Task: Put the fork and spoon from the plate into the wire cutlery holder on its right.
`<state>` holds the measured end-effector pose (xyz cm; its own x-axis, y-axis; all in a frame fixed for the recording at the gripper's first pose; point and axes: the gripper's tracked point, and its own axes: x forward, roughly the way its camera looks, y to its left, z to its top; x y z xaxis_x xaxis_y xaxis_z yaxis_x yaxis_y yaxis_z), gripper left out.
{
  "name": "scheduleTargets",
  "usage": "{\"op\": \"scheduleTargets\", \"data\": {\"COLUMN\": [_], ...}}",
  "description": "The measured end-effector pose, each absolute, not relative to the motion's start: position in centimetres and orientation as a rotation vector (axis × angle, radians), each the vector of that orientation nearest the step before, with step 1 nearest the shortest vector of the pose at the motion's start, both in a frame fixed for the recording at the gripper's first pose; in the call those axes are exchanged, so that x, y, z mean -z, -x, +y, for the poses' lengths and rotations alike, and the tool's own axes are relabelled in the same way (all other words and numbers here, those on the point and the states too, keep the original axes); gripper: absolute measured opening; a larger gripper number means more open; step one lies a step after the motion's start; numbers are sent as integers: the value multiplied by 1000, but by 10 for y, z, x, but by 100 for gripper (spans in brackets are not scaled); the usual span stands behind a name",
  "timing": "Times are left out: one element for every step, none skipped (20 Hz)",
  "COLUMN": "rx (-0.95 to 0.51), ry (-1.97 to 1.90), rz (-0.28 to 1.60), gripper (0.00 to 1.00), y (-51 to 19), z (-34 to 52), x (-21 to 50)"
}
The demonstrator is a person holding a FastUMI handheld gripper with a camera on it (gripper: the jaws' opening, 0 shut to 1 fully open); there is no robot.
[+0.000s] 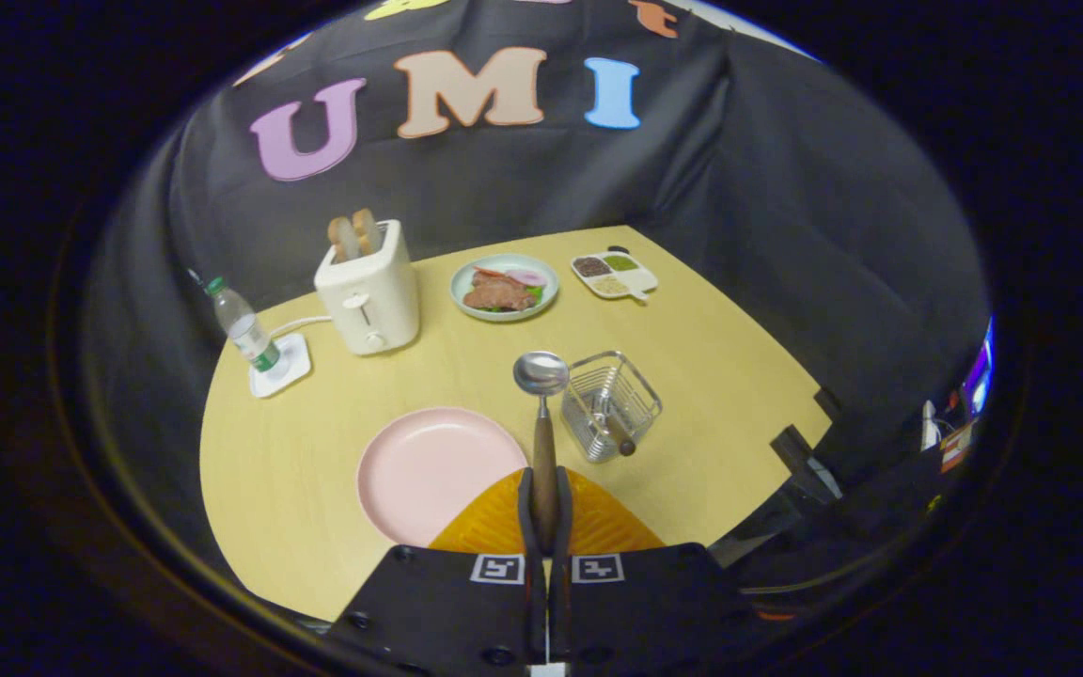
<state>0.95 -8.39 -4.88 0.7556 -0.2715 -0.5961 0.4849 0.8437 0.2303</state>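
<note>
Gripper (pixel 544 508) clamps spoon (pixel 542 428) handle, bowl pointing straight ahead (beside wire holder (pixel 611 404)).

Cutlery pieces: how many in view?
2. A spoon clamped by its handle in the shut jaws, bowl ahead of them, above the table. One handled piece, likely the fork, in the wire holder; its head is hidden.

Pale wooden table (pixel 335 470) under even light, black cloth wall (pixel 767 235) draped behind from nine to three o'clock
</note>
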Motion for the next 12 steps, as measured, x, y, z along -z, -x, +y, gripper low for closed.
{"op": "scheduleTargets", "data": {"rx": [446,466,483,498,510,520,530,540,548,552,551,546], "ry": [-408,-425,-444,-466,-487,-502,-509,-514,-522,-536,-553,-564], "rz": [601,623,643,660,677,700,727,757,785,809,836,858], "gripper": [4,4,4,4,4,4,4,4,4,4,4,4], "y": [-12,-14,-17,-21,-25,-28,-30,-30,-30,-33,-38,-39], "z": [-91,-98,-104,-108,-112,-116,-120,-124,-128,-130,-131,-132], "x": [50,52,55,57,59,62,66,70,73,76,79,81]}}
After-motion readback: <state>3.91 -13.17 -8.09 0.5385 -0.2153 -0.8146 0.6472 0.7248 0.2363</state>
